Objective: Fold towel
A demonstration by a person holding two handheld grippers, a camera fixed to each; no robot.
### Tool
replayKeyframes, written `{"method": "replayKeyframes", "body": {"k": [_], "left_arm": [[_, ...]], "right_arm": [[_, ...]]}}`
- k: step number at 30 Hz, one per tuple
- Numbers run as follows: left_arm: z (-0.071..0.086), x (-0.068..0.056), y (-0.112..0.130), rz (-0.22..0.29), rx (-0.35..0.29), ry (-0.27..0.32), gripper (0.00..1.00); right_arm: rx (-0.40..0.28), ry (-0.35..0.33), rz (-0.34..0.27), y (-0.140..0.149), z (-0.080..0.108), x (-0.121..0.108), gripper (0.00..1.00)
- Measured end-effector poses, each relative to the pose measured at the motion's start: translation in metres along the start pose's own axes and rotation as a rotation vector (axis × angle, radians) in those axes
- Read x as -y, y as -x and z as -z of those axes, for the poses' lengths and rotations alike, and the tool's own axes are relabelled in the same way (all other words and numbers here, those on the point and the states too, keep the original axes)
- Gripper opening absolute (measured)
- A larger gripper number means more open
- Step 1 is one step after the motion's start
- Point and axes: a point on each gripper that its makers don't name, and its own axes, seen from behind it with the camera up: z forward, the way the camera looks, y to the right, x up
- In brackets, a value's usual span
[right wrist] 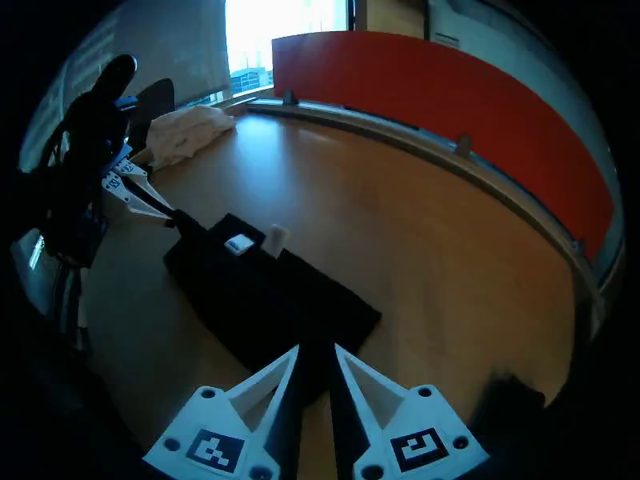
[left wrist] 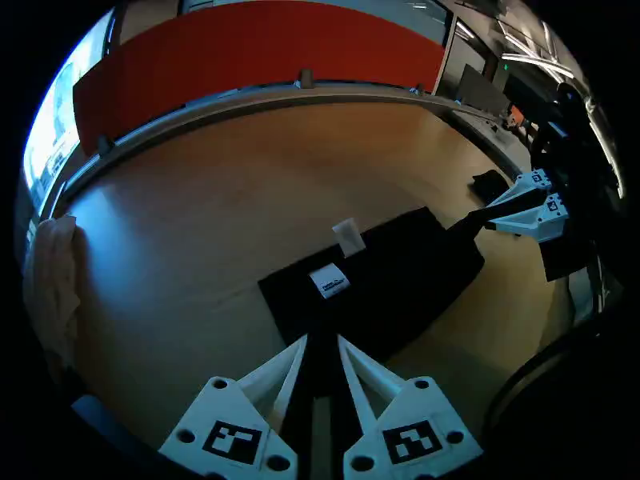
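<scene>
Left gripper view: a dark towel [left wrist: 392, 276] is seen spread flat on the wooden bench [left wrist: 200, 216], with two white tags [left wrist: 330, 282] lying on its upper side. The left claw [left wrist: 322, 346] is pressed together on the near edge of the towel, dark cloth being caught between its fingers. The right claw [left wrist: 490, 214] is seen at the far corner, closed on the cloth there. In the right gripper view, the right claw [right wrist: 316, 348] is likewise pinched on the towel's near end. A pale cloth [right wrist: 188, 132] is heaped at the bench edge, well apart from the towel. A red panel [right wrist: 448, 104] is set behind the bench.
</scene>
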Motion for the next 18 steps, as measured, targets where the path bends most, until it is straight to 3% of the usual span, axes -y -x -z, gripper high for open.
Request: {"method": "replayKeyframes", "body": {"k": [7,11,18], "left_arm": [[-0.019,0.006,-0.001,-0.008,0.006,-0.017,0.13],[-0.030,0.012,0.000,-0.013,0.010,-0.040,0.22],[-0.042,0.022,0.002,-0.014,0.022,-0.077,0.30]], "right_arm": [[0.028,0.014,-0.030,0.008,-0.017,-0.011,0.17],[0.041,0.021,-0.053,0.014,-0.027,-0.016,0.17],[0.047,0.052,-0.067,0.019,-0.040,-0.024,0.23]]}}
